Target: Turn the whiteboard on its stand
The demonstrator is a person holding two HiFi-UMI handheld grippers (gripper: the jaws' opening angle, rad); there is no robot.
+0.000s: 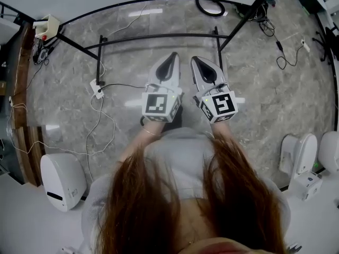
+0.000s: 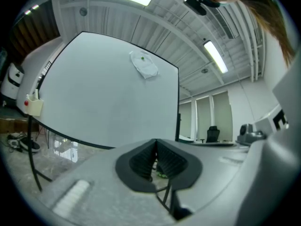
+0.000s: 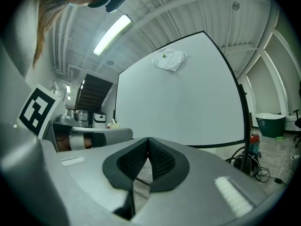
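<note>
Ahead of both tongs stands the whiteboard (image 2: 108,88), a broad, smooth, matt white panel in a thin dark frame. It is upright on its stand (image 1: 159,36) of slim black tubes, well apart from either tip. The left gripper (image 1: 172,55) and the right gripper (image 1: 195,59) are held side by side and level, pointing at the board. Each is a grey, grainy plastic shell narrowing to a point, with a cube (image 1: 159,103) of black-and-white square markers at its rear. Each gripper view shows its own ribbed black pads (image 2: 141,161) meeting at the tip with nothing between them, so both tongs are closed and empty. Only the gripper views show the board's flat face, with a crumpled white cloth (image 2: 145,66) draped at its top edge. From the head view the board is no more than a thin dark curved line seen from above. That view alone lays out the stand's straight crossbar and splayed diagonal legs on a glossy, grey, marbled floor (image 1: 265,89), along with thin white cables (image 1: 95,126) and a white power strip (image 1: 96,89). A small cream and red holder (image 2: 32,105) sits at the board's left edge in the left gripper view. The right gripper view alone takes in a round green tub (image 3: 270,125) on the floor past the board's right edge.
</note>
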